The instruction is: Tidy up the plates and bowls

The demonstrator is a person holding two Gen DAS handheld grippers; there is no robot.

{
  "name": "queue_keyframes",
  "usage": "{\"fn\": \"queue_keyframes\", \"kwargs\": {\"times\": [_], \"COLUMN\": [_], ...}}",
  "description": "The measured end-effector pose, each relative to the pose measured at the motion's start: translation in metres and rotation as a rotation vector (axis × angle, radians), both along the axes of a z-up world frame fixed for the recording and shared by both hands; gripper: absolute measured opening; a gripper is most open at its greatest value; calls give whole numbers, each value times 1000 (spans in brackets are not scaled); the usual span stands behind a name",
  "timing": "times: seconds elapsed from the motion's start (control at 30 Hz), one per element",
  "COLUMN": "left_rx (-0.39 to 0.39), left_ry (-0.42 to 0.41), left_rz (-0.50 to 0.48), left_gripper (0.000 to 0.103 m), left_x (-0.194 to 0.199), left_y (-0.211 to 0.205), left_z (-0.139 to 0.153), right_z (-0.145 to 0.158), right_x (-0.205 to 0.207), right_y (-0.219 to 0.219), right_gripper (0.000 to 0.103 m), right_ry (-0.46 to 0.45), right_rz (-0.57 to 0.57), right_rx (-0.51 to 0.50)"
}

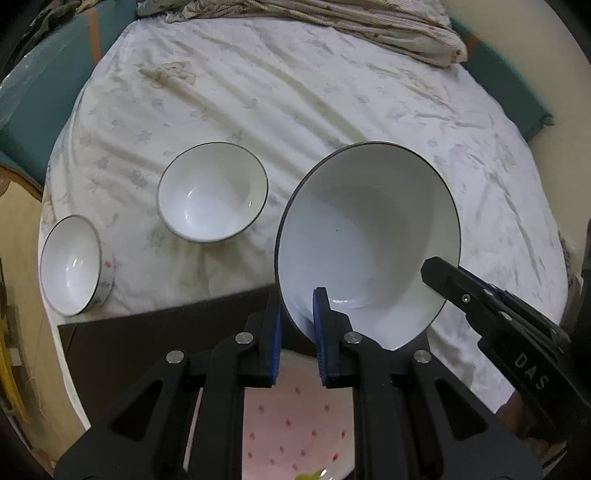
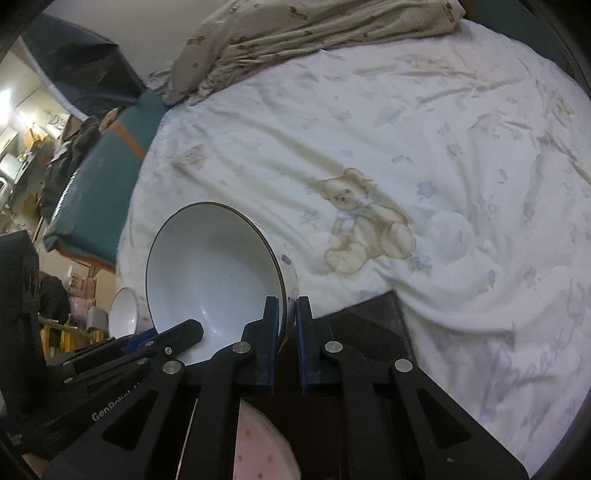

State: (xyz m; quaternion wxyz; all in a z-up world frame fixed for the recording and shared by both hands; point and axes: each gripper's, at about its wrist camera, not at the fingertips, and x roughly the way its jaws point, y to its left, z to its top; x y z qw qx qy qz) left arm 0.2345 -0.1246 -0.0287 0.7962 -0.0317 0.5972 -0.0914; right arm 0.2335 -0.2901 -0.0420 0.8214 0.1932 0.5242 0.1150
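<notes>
A large white bowl (image 1: 369, 236) with a dark rim hangs tilted above the bed, gripped from two sides. My left gripper (image 1: 297, 306) is shut on its near rim, one blue pad inside the bowl and one outside. My right gripper (image 2: 289, 308) is shut on the bowl's (image 2: 214, 273) right rim, and in the left wrist view it (image 1: 441, 275) reaches in from the right. A medium white bowl (image 1: 212, 192) sits upright on the sheet to the left. A smaller bowl (image 1: 72, 266) stands further left near the bed's edge. A pink dotted plate (image 1: 295, 424) lies below my fingers.
A dark board (image 1: 166, 332) lies on the bed under the pink plate (image 2: 258, 443). The white sheet (image 2: 443, 147) with a teddy bear print (image 2: 365, 229) spreads out to the right. A crumpled blanket (image 1: 332, 22) lies at the far end. A teal mattress edge (image 2: 96, 199) runs along the left.
</notes>
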Motion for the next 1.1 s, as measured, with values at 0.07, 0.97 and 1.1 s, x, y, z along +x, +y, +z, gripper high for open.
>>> {"fn": "queue_keyframes", "kwargs": {"times": [0.07, 0.97, 1.1], "left_rx": [-9, -47, -35], "left_ry": [-4, 66, 97], "left_rz": [-4, -13, -11], "left_gripper": [13, 13, 13], "left_x": [-16, -140, -139], "left_y": [8, 84, 87], "left_z": [5, -28, -40], "right_z": [6, 2, -19], "right_x": [-12, -146, -147], "right_y": [4, 74, 84], "right_gripper": [10, 11, 11], "right_ry": [-11, 25, 88], "right_rz": [12, 147, 164], "right_rx": [-3, 4, -14]}}
